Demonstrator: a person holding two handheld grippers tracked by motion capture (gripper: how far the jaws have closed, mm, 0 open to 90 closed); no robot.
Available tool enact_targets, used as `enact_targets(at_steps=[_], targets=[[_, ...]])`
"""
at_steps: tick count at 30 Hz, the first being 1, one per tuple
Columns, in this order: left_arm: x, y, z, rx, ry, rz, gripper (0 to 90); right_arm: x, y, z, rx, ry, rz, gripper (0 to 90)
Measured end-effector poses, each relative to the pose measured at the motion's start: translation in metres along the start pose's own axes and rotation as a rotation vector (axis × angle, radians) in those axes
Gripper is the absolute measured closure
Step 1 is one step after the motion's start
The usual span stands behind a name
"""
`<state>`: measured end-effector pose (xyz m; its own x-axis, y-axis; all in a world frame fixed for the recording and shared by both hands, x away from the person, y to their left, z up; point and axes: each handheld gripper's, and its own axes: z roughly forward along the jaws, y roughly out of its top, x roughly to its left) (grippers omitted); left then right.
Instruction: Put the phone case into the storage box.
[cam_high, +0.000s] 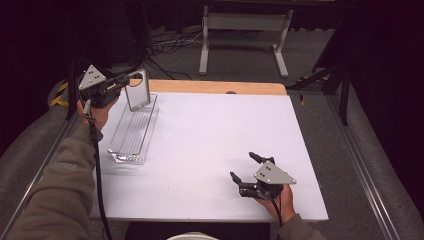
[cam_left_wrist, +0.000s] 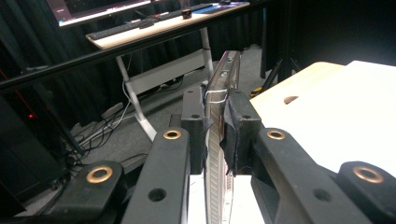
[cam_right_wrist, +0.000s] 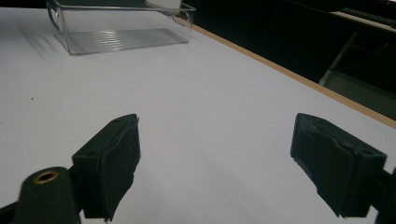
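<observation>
The left gripper (cam_left_wrist: 217, 140) has its jaws closed on the far end wall of the clear bin (cam_high: 131, 131), which stands on the left side of the white table (cam_high: 210, 140). The right gripper (cam_right_wrist: 215, 163) rests wide open and empty above the near right part of the table. The step seems to be moving the bin; next probably a lift or a pull.

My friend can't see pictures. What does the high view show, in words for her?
A person's left gripper is shut on the far end wall of a long clear plastic bin at the left of a white table. The right gripper rests open near the table's front right, holding nothing.
</observation>
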<state>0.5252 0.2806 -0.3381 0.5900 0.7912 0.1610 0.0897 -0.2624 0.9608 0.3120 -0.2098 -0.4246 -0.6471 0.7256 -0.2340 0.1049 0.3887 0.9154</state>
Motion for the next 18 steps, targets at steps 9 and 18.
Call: enact_targets(at_steps=[9,18], targets=[[0.010,-0.010,0.020,0.021,-0.036,0.002,79.9,0.000,-0.004,0.002,0.014,-0.007,0.013,17.2],[0.016,-0.023,0.040,0.042,-0.083,-0.007,79.9,0.002,-0.010,0.000,0.053,-0.020,0.019,17.7]])
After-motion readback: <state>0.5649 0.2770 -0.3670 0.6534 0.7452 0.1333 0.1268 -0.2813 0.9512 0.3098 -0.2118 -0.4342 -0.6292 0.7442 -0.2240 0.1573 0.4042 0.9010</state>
